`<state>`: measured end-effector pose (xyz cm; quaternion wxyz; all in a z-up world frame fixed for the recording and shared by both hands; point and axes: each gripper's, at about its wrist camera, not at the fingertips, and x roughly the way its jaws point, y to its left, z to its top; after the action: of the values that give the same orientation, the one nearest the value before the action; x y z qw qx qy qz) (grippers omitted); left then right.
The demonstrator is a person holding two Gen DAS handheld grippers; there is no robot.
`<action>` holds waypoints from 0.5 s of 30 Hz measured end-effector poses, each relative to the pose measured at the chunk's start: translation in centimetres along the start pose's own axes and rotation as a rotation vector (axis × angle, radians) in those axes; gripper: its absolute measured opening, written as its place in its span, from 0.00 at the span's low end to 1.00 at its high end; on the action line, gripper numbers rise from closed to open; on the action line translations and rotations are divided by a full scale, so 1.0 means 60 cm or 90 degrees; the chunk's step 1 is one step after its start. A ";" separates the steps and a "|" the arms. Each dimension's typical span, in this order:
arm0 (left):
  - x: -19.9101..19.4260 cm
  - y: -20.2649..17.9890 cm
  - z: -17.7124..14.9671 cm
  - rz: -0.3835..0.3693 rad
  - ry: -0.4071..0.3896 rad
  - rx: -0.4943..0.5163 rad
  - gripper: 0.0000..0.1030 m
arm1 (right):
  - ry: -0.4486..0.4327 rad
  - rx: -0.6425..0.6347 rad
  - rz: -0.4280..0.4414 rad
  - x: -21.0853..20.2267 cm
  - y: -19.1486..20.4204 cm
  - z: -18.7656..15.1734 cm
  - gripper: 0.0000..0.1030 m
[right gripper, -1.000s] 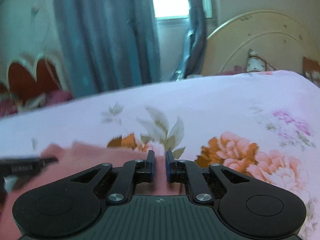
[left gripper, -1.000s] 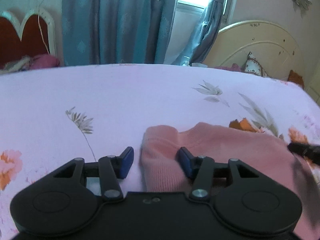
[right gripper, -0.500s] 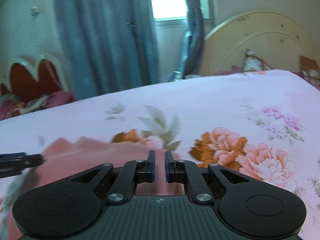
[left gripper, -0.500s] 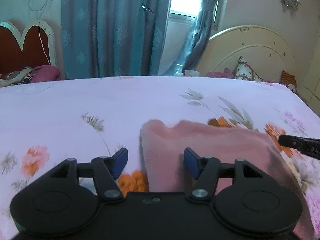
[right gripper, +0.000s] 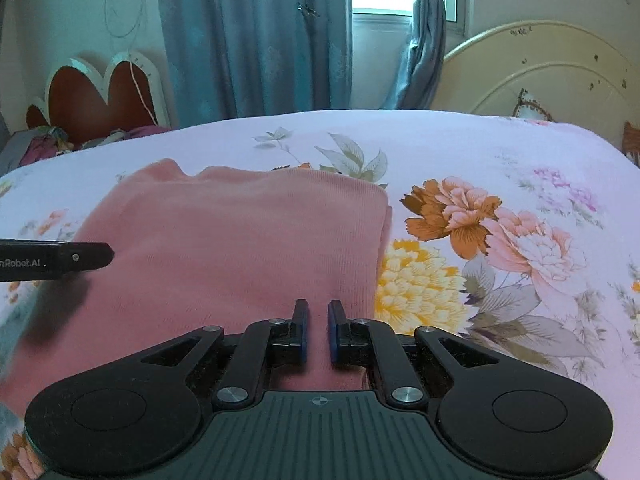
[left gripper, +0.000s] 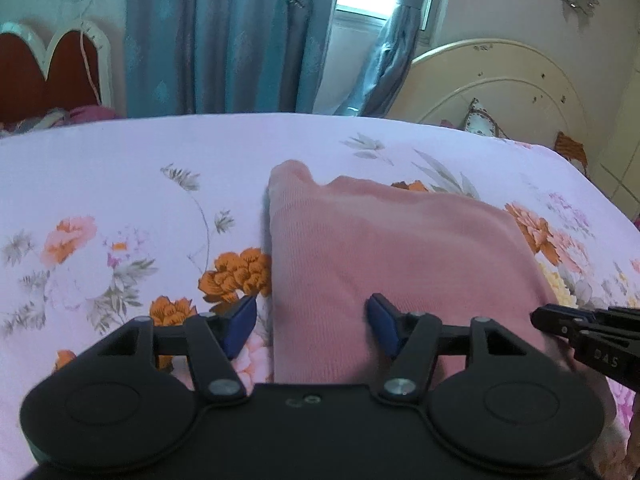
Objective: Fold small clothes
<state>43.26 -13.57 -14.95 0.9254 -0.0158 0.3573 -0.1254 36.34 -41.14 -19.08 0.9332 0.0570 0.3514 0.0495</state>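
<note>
A pink knit garment (left gripper: 400,240) lies folded flat on the flowered bed sheet (left gripper: 120,168). My left gripper (left gripper: 310,308) hovers at its near left part. Its jaws are opening, and the garment's left edge runs between the blue pads without touching them. In the right wrist view the same garment (right gripper: 240,240) fills the middle, with a doubled edge on its right side. My right gripper (right gripper: 318,308) is shut over the garment's near right part, and only a narrow slit of pink shows between its fingers. One left finger (right gripper: 80,258) pokes in from the left edge.
The sheet (right gripper: 480,140) stretches wide on all sides of the garment. A cream headboard (left gripper: 500,88) with a pillow (left gripper: 484,120) stands at the back right. Blue curtains (left gripper: 220,40) and a red heart-shaped headboard (left gripper: 52,76) stand behind the bed.
Both grippers have drawn back toward the near side, so more of the garment shows ahead of them. The garment stayed put on the sheet. The left jaws have widened.
</note>
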 end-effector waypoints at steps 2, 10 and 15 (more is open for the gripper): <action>-0.009 0.005 0.002 -0.005 0.005 -0.018 0.62 | 0.006 0.018 0.003 -0.006 -0.007 0.003 0.07; -0.036 0.006 -0.019 -0.017 0.000 -0.005 0.62 | 0.011 -0.048 0.029 -0.088 0.020 -0.048 0.07; -0.036 0.003 -0.015 -0.021 0.005 0.000 0.62 | 0.015 -0.044 0.027 -0.093 0.004 -0.069 0.07</action>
<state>41.16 -12.84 -14.22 0.9218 -0.0212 0.3607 -0.1405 29.43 -41.37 -18.49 0.9291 0.0317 0.3593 0.0820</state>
